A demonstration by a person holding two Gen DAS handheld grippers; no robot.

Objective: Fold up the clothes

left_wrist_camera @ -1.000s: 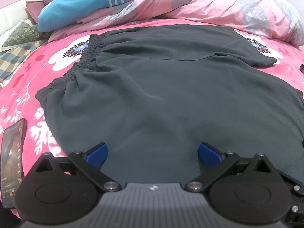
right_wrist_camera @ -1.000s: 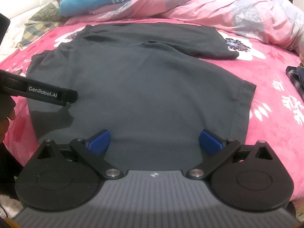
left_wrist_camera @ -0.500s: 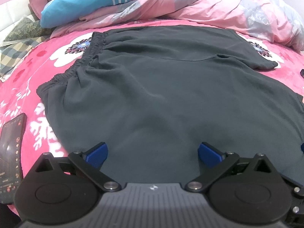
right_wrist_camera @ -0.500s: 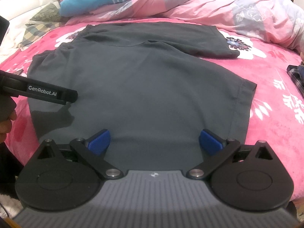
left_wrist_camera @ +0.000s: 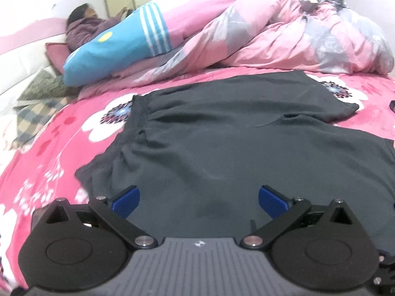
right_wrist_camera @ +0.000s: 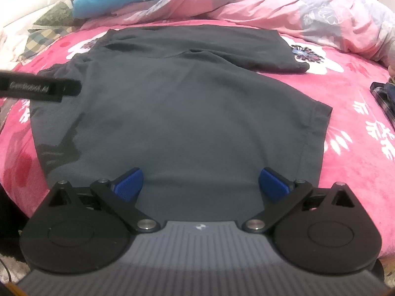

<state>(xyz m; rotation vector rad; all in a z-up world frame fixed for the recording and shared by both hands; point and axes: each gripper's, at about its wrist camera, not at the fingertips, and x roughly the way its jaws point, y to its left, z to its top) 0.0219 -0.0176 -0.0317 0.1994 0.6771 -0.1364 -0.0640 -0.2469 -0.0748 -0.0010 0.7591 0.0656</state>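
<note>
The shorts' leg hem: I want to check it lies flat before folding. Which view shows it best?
The right wrist view: the near leg's hem runs in full view on the shorts, its stitched band visible. The left wrist view cuts that hem off at the frame edge.

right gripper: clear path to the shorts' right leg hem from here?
Probably yes. The right gripper is open over the dark shorts, and the hem lies flat on the bedspread with nothing in between.

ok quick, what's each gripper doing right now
left gripper: jaws open, holding nothing, above the dark shorts.
right gripper: jaws open, holding nothing.
</note>
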